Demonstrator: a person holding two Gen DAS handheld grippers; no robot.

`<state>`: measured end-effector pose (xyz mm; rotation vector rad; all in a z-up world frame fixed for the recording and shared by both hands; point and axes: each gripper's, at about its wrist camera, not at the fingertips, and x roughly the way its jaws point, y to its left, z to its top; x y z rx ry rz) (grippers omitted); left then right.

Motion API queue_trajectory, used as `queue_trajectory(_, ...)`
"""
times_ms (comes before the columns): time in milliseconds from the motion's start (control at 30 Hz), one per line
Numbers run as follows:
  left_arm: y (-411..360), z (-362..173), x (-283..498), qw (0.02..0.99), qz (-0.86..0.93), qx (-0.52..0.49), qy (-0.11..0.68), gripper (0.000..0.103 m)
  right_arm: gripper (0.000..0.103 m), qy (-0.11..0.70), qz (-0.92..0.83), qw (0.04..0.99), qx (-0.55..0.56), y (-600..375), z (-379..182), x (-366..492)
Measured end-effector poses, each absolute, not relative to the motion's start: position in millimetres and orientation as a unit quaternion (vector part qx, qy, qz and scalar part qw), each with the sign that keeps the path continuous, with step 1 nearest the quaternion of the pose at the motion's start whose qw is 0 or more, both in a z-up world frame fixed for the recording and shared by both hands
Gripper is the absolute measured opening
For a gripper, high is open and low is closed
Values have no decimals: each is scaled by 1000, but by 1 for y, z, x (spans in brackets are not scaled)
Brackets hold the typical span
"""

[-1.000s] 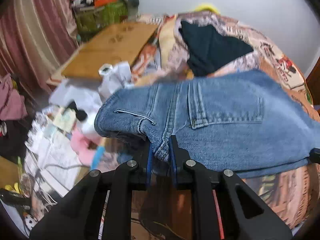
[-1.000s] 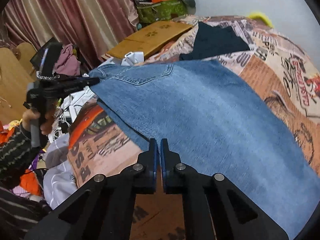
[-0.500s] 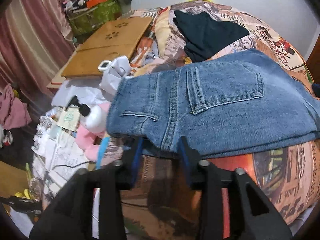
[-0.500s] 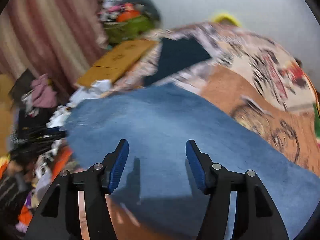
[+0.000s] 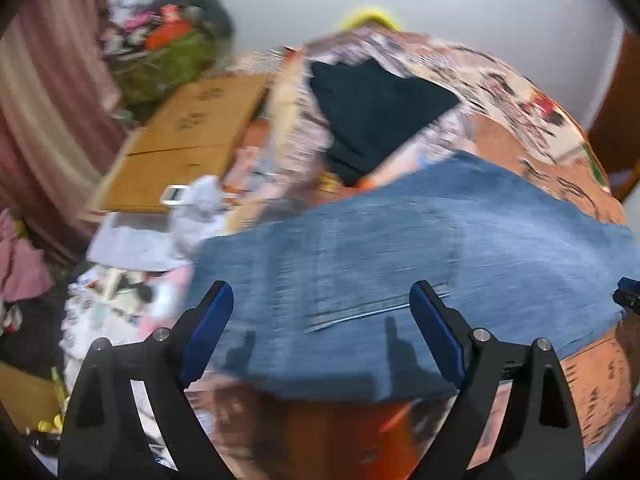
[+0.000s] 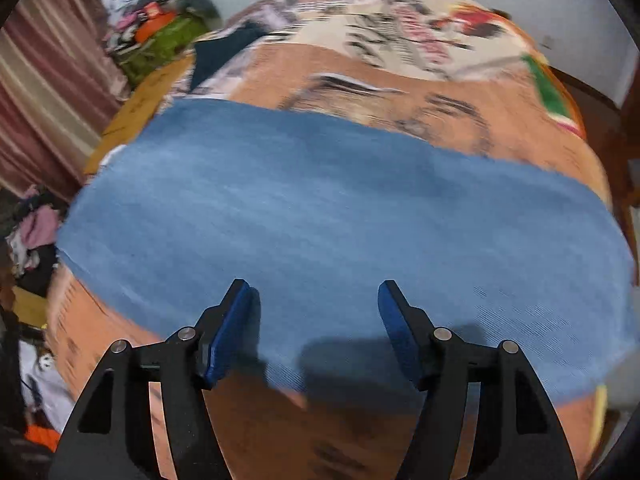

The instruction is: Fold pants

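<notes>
Blue denim pants (image 5: 400, 256) lie flat across the patterned orange bedspread (image 5: 540, 148); the picture is motion-blurred. My left gripper (image 5: 322, 330) is wide open and empty, just above the near edge of the waist end. In the right wrist view the pants (image 6: 320, 216) stretch as a wide blue band across the bed. My right gripper (image 6: 314, 328) is wide open and empty over the near edge of the leg part.
A dark folded garment (image 5: 372, 116) lies on the far part of the bed. A brown cardboard box (image 5: 188, 140), a green bag (image 5: 168, 60), white bags and clutter fill the floor at the left. Pink curtains (image 6: 44, 80) hang at the left. A wooden chair (image 6: 600, 120) stands at the right.
Both grippers let go of the pants and opened wide. The pants dropped flat onto the bed. Both cameras swung over the cloth, the right one toward the right.
</notes>
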<state>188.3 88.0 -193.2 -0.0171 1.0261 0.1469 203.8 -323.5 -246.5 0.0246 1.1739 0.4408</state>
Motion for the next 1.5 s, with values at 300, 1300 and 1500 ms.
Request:
queue_trajectory(300,-1,-228,234,839,-5,30,544,90,62,505,84,856,71,-435,-219,165)
queue_trajectory(1300,-131,-237,275,825,-83,108,548,90,17,459,-46,782,420,-574,-278,175)
queue_trajectory(1500,-147,-232,271,831,-94,120,535,90,8,405,-54,849,335,-574,-245,173)
